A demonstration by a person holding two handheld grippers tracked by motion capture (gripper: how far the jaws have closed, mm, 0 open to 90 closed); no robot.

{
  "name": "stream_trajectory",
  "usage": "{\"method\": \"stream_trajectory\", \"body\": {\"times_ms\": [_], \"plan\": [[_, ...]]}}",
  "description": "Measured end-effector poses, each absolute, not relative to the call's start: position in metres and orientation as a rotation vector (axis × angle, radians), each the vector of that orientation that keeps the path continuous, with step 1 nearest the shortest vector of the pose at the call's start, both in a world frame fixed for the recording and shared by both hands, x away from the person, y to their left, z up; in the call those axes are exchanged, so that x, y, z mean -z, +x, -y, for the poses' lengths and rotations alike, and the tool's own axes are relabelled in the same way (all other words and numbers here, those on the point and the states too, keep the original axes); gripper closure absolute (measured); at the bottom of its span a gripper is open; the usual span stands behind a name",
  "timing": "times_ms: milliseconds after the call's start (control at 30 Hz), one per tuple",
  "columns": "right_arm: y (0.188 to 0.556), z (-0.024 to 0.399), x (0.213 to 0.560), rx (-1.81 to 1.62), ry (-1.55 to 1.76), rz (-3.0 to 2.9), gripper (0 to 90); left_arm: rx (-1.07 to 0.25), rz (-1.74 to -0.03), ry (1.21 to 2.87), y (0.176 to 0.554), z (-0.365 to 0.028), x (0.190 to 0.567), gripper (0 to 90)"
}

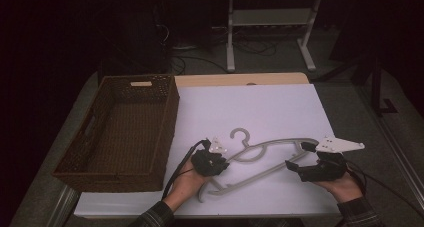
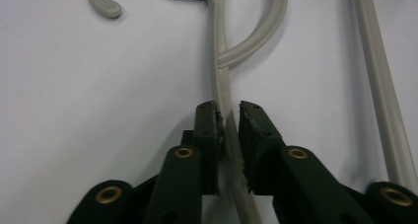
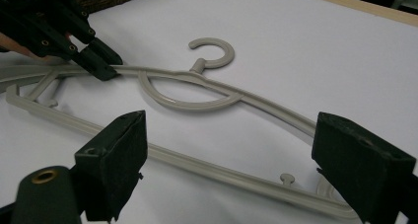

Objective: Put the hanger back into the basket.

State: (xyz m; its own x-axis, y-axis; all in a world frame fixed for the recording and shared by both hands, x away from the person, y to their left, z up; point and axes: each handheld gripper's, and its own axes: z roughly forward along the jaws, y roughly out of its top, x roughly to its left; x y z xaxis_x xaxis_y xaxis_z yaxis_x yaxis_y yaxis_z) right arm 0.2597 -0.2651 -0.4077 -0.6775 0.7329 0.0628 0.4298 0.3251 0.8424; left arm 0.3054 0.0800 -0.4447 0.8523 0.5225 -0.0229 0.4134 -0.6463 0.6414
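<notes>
A grey plastic hanger [image 1: 280, 143] lies flat on the white table top [image 1: 250, 107], hook pointing away from me. My left gripper [image 1: 226, 162] is shut on the hanger's upper arm [image 2: 220, 61], just left of the looped neck. In the left gripper view the thin arm runs between the pads [image 2: 209, 130]. My right gripper [image 1: 298, 156] is open at the hanger's right end. Its wide-set pads [image 3: 123, 155] straddle the lower bar [image 3: 217, 172] without touching it. The right gripper view also shows the left gripper [image 3: 106, 66] clamped on the hanger [image 3: 197, 81].
A brown wicker basket [image 1: 165, 122] with nothing in it stands on the left of the table, close to the left hand. A strip of bare wood [image 1: 240, 79] edges the far side. A white metal frame [image 1: 270, 17] stands on the floor beyond.
</notes>
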Motion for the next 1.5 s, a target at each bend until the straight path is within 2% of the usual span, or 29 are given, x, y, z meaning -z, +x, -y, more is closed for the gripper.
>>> {"method": "stream_trajectory", "body": {"times_ms": [467,1200,1300,1433,1467,1500], "plan": [[0.26,0.266,0.408,-1.284,1.042,-2.266,13.1,-0.181,-0.717,2.35,0.321,-0.083,0.444,82.3],[0.261,0.268,0.41,-1.282,1.055,-2.269,13.1,-0.121,-0.626,2.321,0.37,-0.066,0.448,82.1],[0.261,0.268,0.411,-1.279,1.059,-2.272,13.1,-0.111,-0.63,2.304,0.371,-0.067,0.448,79.5],[0.26,0.268,0.411,-1.28,1.06,-2.274,13.3,-0.123,-0.635,2.283,0.369,-0.071,0.442,66.7],[0.26,0.268,0.411,-1.28,1.06,-2.274,13.3,-0.125,-0.645,2.27,0.369,-0.072,0.441,66.7],[0.261,0.268,0.411,-1.282,1.063,-2.274,13.4,-0.116,-0.661,2.24,0.368,-0.078,0.439,61.0]]}}
